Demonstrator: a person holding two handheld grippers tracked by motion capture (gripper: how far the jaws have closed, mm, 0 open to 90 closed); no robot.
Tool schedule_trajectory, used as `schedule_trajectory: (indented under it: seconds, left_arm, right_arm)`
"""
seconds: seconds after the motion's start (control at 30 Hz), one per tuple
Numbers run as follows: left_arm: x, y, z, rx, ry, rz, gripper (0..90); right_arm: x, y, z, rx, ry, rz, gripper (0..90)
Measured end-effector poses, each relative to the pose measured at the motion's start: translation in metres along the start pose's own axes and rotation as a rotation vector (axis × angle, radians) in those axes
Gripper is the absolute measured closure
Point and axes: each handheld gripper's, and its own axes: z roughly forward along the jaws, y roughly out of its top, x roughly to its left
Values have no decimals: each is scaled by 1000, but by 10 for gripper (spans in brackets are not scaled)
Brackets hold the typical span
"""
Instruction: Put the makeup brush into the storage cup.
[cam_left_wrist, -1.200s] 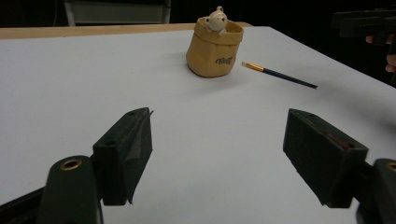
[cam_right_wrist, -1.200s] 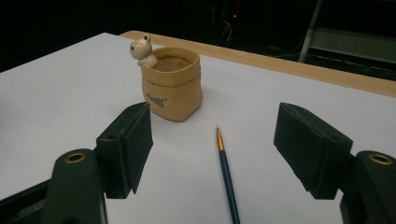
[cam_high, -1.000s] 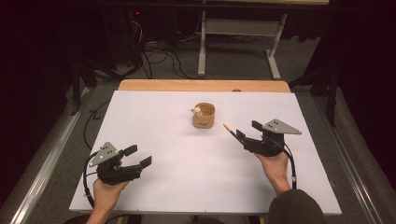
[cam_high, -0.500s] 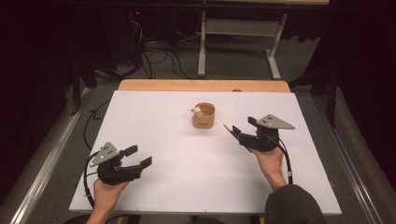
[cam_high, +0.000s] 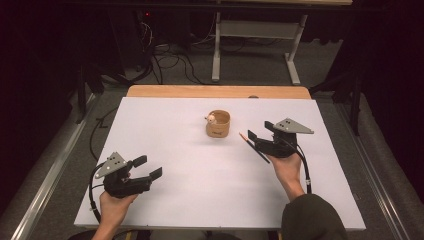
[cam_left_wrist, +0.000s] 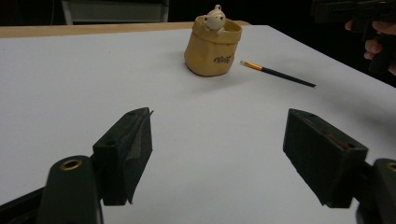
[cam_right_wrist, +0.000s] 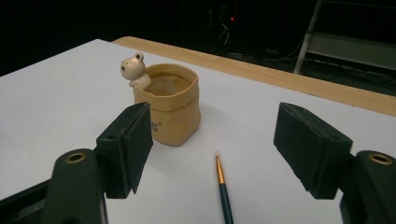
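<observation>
A tan bag-shaped pot (cam_high: 218, 125) with a small bear figure (cam_right_wrist: 134, 69) on its rim stands at the middle of the white table (cam_high: 165, 130). Just right of it lies a thin dark paintbrush (cam_high: 254, 147) with a gold ferrule. My right gripper (cam_high: 260, 131) hovers open over the brush's handle end; in the right gripper view the brush (cam_right_wrist: 223, 186) lies between the jaws and the pot (cam_right_wrist: 170, 105) sits behind the left jaw. My left gripper (cam_high: 150, 166) rests open at the near left, holding nothing. From there the pot (cam_left_wrist: 212, 46) and brush (cam_left_wrist: 280, 73) lie far ahead.
A wooden strip (cam_high: 215, 91) runs along the table's far edge. Beyond it are a metal desk frame (cam_high: 255, 30) and cables (cam_high: 165, 55) on the dark floor. Metal rails flank the table on both sides.
The right gripper has moved left and a little forward, so its jaws now stand over the paintbrush. The left gripper, pot and brush have stayed put.
</observation>
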Motion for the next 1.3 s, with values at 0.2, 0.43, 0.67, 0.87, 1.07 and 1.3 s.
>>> schedule_trajectory:
  seconds: [0.2, 0.43, 0.67, 0.87, 1.07, 1.3]
  left_arm:
    - [-1, -1, 1, 8, -3, 5, 243]
    - [0, 0, 0, 3, -3, 3, 243]
    - [0, 0, 0, 5, -4, 2, 243]
    - [-1, 0, 1, 7, -7, 4, 243]
    - [0, 0, -1, -2, -5, -1, 243]
    - [-1, 0, 0, 6, -7, 9, 243]
  right_arm:
    - [-1, 2, 5, 0, -4, 8, 301]
    - [-2, 5, 10, 5, -9, 12, 303]
    - [0, 10, 17, 8, -5, 8, 303]
    - [2, 12, 24, 22, -2, 7, 304]
    - [4, 14, 32, 27, 1, 11, 307]
    - [7, 16, 41, 33, 4, 4, 307]
